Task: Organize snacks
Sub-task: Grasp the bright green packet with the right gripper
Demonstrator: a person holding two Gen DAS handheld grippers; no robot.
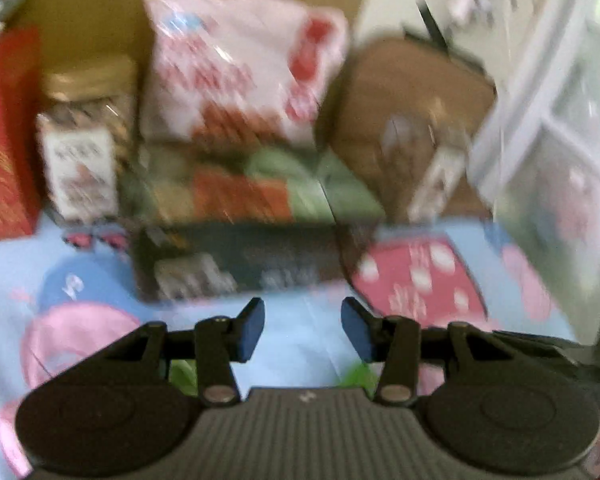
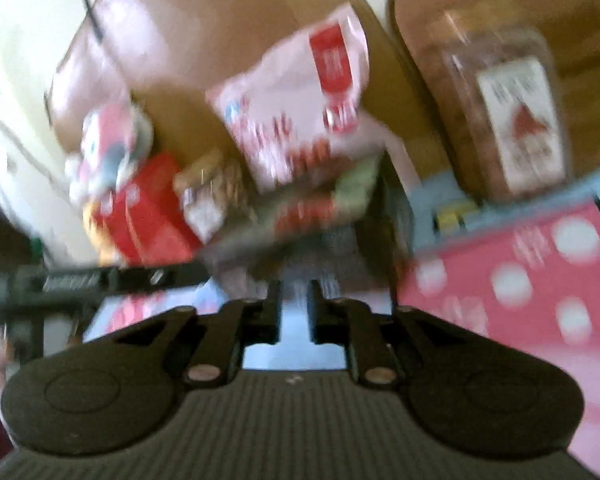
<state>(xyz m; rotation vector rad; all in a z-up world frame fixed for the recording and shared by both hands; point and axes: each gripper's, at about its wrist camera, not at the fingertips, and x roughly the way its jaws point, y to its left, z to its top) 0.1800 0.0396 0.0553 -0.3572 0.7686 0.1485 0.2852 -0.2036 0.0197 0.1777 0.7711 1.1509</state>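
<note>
Both views are blurred by motion. In the left wrist view my left gripper [image 1: 302, 330] is open and empty above a light blue cartoon cloth [image 1: 80, 320]. Ahead lie a dark flat box [image 1: 240, 260], a green and orange pack [image 1: 260, 188] on it, a white and red snack bag [image 1: 236, 68] leaning behind, a clear jar with a gold lid [image 1: 86, 136], a red box [image 1: 4, 136] and a pink dotted box [image 1: 420, 276]. In the right wrist view my right gripper [image 2: 294, 304] is narrowly open and empty, just before the dark box [image 2: 328, 248]. The pink dotted box [image 2: 532, 280] lies to its right.
A second clear jar with a white label [image 2: 500, 120] stands at the right on a brown surface [image 2: 420, 80]. A brown backboard [image 1: 100, 8] rises behind the snacks. A plush toy [image 2: 108, 144] sits at the far left. The left gripper's body [image 2: 80, 280] crosses the right wrist view.
</note>
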